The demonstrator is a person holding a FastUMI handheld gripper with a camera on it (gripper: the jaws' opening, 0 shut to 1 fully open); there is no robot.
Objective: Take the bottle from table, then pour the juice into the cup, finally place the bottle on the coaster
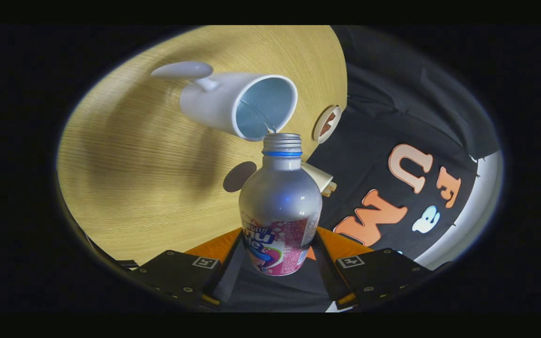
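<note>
Metal bottle [280,206] was clamped low on labelled body between both fingers of gripper [277,272], tipped with open mouth at rim of white cup [237,105] on wooden table [125,159]. Judged stiff, smooth, slippery; body grip suited. Coaster [327,124] lay beyond.

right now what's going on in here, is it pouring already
The gripper is shut on the bottle, one finger on each side of its labelled body. The bottle is uncapped and tipped so its mouth meets the rim of the white cup on the wooden table. A thin clear stream seems to run into the cup, so the pour looks under way. A round coaster lies beyond the cup near the table's edge, with nothing on it yet.
</note>
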